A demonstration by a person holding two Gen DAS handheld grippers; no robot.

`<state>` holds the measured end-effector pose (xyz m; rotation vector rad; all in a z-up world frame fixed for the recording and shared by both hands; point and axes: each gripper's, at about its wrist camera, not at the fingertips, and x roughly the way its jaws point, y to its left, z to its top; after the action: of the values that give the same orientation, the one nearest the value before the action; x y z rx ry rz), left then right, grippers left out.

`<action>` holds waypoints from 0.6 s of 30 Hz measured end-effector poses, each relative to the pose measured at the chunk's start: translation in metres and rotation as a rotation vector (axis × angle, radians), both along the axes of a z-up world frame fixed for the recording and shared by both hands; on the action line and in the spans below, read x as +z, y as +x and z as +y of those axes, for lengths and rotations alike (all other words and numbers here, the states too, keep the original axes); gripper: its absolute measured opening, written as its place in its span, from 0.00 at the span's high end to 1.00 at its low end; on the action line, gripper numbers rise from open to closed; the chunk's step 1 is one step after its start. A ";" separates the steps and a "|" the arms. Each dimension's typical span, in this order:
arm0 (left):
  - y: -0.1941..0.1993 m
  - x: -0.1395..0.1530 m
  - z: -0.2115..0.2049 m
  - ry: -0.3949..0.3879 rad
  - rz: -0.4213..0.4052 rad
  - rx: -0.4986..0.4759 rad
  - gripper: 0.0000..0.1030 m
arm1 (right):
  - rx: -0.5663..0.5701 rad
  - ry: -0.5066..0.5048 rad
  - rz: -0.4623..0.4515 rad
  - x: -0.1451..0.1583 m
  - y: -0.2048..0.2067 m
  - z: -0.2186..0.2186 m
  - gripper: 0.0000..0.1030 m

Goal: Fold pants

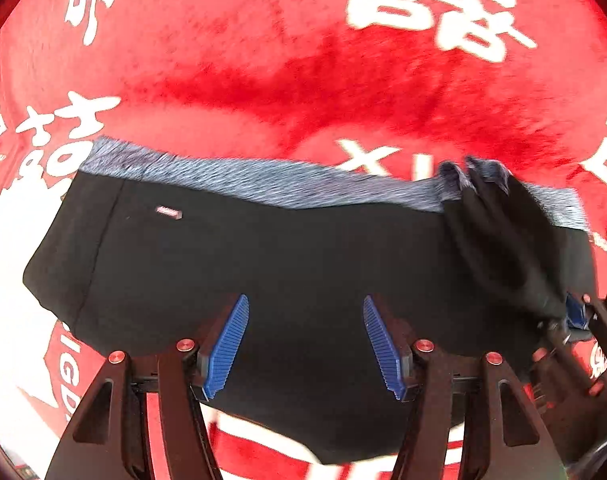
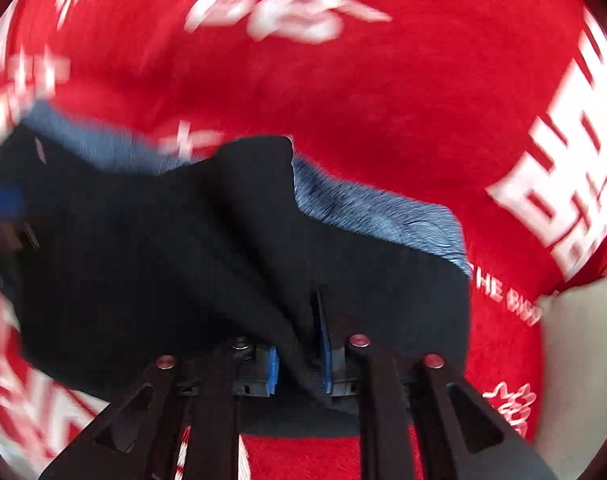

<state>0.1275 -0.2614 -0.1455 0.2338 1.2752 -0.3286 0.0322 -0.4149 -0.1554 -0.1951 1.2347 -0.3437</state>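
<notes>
The black pants (image 1: pixel 263 264) with a blue-grey fleecy lining (image 1: pixel 263 184) lie folded on a red blanket (image 1: pixel 303 80). My left gripper (image 1: pixel 305 308) is open, its blue pads spread just above the black cloth, holding nothing. My right gripper (image 2: pixel 299 344) is shut on a bunched fold of the pants (image 2: pixel 223 240), lifting it into a ridge. In the left wrist view the right gripper (image 1: pixel 579 316) shows at the right edge, pinching that raised fold. The lining shows beyond the fold in the right wrist view (image 2: pixel 383 216). The right wrist view is motion-blurred.
The red blanket with large white characters (image 1: pixel 435 4) covers the whole surface around the pants. A pale beige object (image 2: pixel 583 360) lies at the right edge of the right wrist view.
</notes>
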 end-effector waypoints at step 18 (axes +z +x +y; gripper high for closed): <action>-0.018 0.026 -0.090 -0.235 0.174 -0.292 0.40 | -0.306 0.343 -0.148 0.061 -0.079 -0.098 0.45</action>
<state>0.1099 -0.3513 -0.1191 0.1932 1.3616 -0.7575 -0.0465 -0.5127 -0.0940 0.3126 1.1567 -0.3964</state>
